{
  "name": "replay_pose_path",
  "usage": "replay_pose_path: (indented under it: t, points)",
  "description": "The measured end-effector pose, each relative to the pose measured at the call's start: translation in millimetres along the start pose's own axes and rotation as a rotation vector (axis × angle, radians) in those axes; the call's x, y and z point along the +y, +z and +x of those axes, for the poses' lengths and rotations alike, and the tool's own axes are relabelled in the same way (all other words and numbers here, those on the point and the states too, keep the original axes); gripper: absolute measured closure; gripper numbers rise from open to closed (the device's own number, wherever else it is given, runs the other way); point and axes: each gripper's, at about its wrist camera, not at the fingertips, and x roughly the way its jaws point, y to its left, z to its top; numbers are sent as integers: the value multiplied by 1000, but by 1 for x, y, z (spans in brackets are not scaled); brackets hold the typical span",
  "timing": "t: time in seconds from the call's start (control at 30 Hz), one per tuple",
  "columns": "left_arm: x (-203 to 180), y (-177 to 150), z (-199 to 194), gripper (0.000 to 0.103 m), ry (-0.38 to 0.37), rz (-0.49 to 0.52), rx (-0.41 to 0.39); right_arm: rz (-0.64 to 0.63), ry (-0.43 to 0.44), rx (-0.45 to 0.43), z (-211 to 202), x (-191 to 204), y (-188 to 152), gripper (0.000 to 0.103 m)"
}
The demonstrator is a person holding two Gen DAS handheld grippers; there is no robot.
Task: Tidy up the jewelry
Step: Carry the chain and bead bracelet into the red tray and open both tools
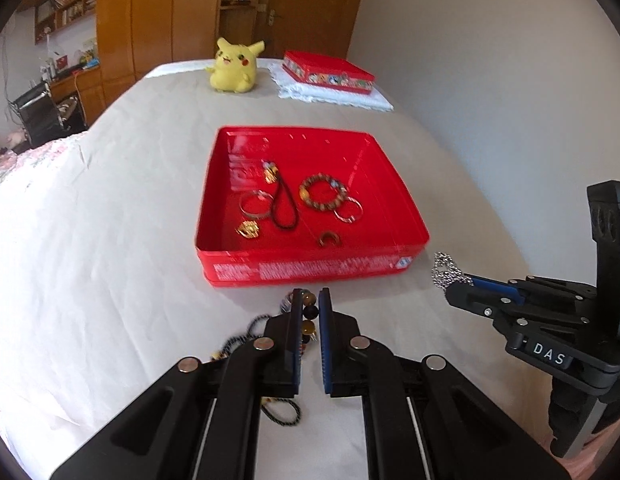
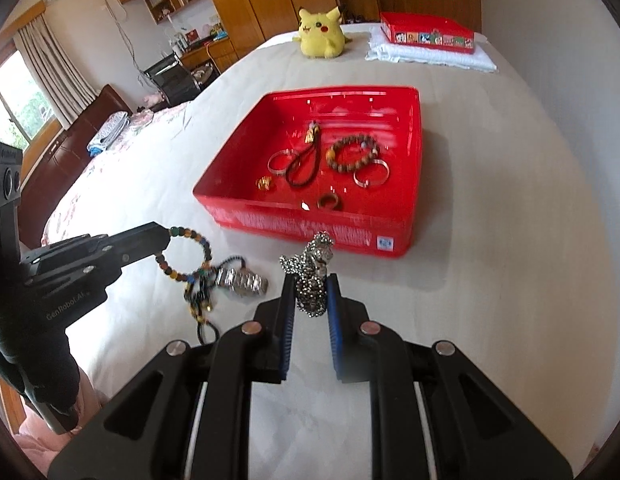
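A red tray (image 1: 310, 276) (image 2: 310, 224) on the bed holds several pieces: a wooden bead bracelet (image 1: 323, 193) (image 2: 352, 153), rings and a black cord loop (image 1: 284, 210). My left gripper (image 1: 311, 300) (image 2: 166, 242) is shut on a multicoloured bead bracelet (image 1: 309, 312) (image 2: 190, 256), just in front of the tray's near wall. My right gripper (image 2: 311, 286) (image 1: 454, 290) is shut on a bunched silver chain (image 2: 312, 272) (image 1: 444, 270), near the tray's front right corner. A silver watch (image 2: 242, 280) lies on the bed beside the bracelet.
A yellow Pikachu plush (image 1: 232, 66) (image 2: 322, 34) sits at the far end of the bed. A second red box (image 1: 328, 72) (image 2: 426, 34) rests on folded white cloth (image 2: 430, 56). A wall runs along the right; wooden cabinets and a desk stand behind.
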Motion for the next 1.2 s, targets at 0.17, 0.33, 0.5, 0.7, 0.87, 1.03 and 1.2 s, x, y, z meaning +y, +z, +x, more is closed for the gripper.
replay_pose_path:
  t: [0.17,0.33,0.5,0.7,0.87,1.03,1.2]
  points:
    - [5,12,-2,96,21,-7,-31,5,-6,-11,4,1,16,89]
    - [11,25,1,96,38,-11,-53,6,-13,-19,9,-1,28,89]
    - [12,34,8,96,39,2,-65,8,-26,-18,21,-3,41,89]
    - [12,45,15,96,40,12,-75,17,-18,-14,35,-8,55,89]
    - [11,55,20,96,50,23,-97,22,-16,-20,44,-12,66,89]
    - [10,66,30,96,49,30,-98,27,-28,-25,52,-16,78,89]
    - [11,78,44,96,54,23,-93,40,-31,-23,61,-21,88,89]
